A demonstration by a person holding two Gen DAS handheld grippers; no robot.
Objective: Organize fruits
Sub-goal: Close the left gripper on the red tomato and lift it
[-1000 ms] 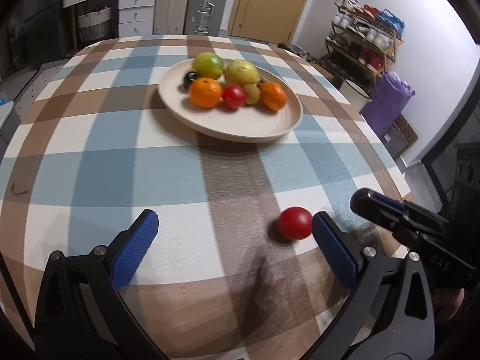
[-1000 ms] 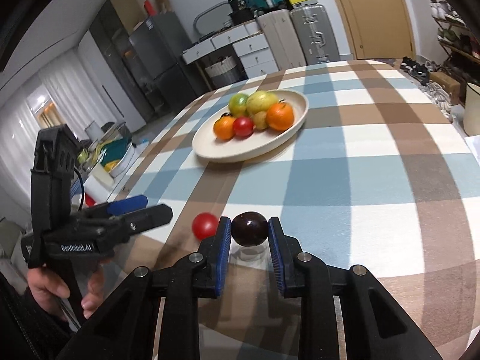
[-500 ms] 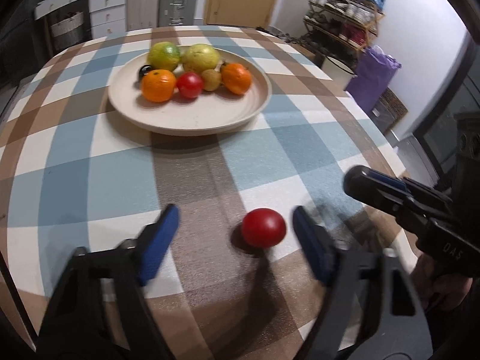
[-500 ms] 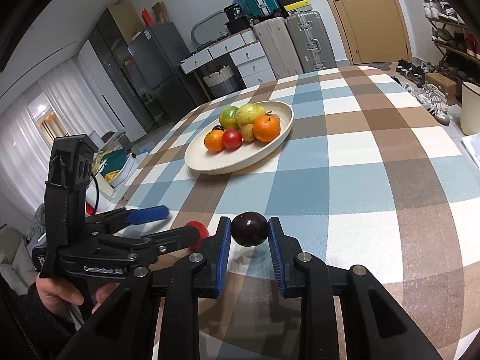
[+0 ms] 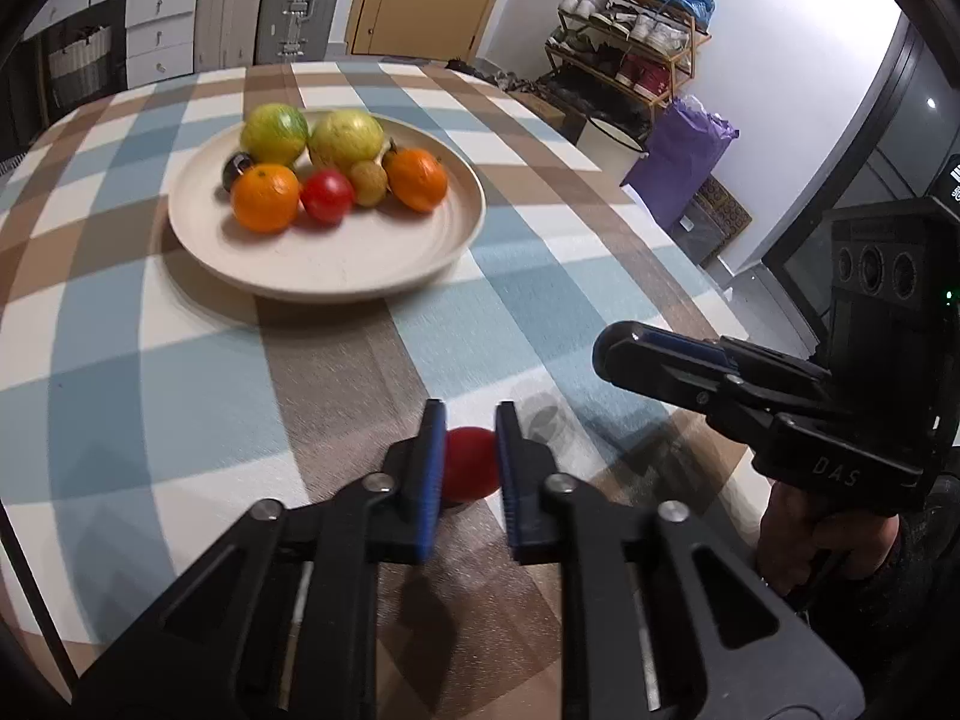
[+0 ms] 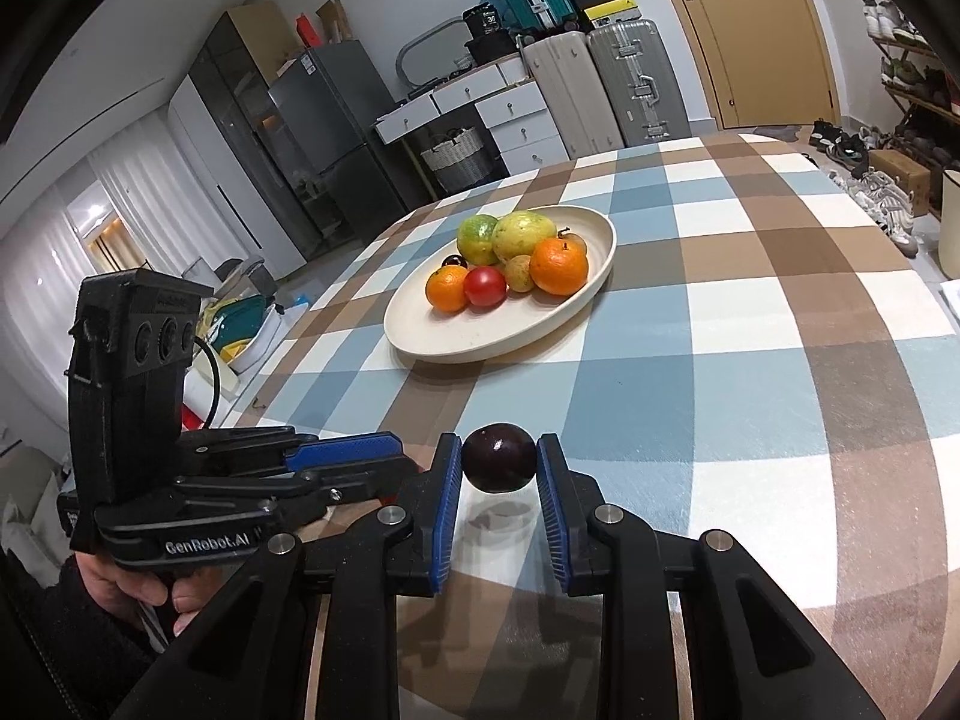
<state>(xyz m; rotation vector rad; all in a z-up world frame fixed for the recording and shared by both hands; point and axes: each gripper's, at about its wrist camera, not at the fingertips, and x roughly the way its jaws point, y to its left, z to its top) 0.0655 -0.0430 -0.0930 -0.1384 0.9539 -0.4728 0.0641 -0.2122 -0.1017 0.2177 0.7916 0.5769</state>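
Fruits are the subject here: a small red fruit (image 5: 471, 463) is pinched between the blue pads of the left gripper (image 5: 470, 426), low over a checked tablecloth (image 5: 180, 360) in brown, blue and white. The fruit sits at the cloth, though contact with it cannot be confirmed. The right gripper (image 6: 499, 457) is clamped on a dark purple plum (image 6: 499, 465), held clear above the cloth with its shadow underneath. Each gripper is held by a person's hand in a dark sleeve; the right hand (image 5: 810, 534) shows just right of the red fruit.

Beyond the red fruit, farther across the table, lies a cream plate (image 5: 336, 264). On the plate are two yellow-green fruits (image 5: 345, 138) at the back, two oranges (image 5: 266, 197), a red fruit between them, a small tan fruit and a small dark one, all clustered toward the plate's far side. Past the plate stand suitcases (image 5: 303, 0), white drawers and a shoe rack (image 5: 630, 42).
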